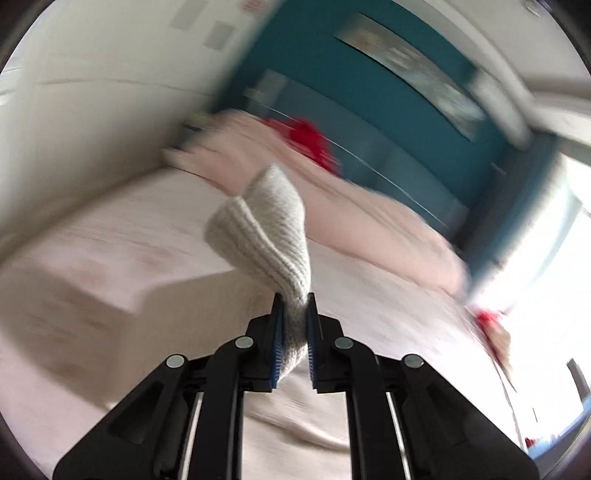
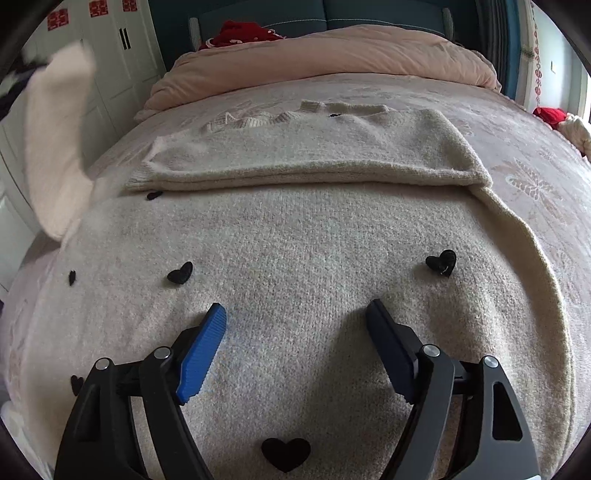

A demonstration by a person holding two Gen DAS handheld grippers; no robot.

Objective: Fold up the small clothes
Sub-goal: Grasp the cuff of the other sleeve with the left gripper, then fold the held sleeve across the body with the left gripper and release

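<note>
A cream knit sweater (image 2: 295,236) with black hearts lies spread on the bed, one part folded across its far half. My left gripper (image 1: 294,306) is shut on the ribbed cuff of its sleeve (image 1: 262,229) and holds it up in the air; the left wrist view is blurred. The lifted sleeve also shows in the right wrist view (image 2: 59,140) at the far left. My right gripper (image 2: 295,314) is open, its blue pads (image 2: 201,350) resting low over the sweater's near part, holding nothing.
A pink duvet (image 2: 325,55) is bunched at the head of the bed, with a red item (image 2: 240,33) behind it. White wardrobes (image 2: 129,55) stand at the left. A red and cream bundle (image 2: 565,122) lies at the bed's right edge.
</note>
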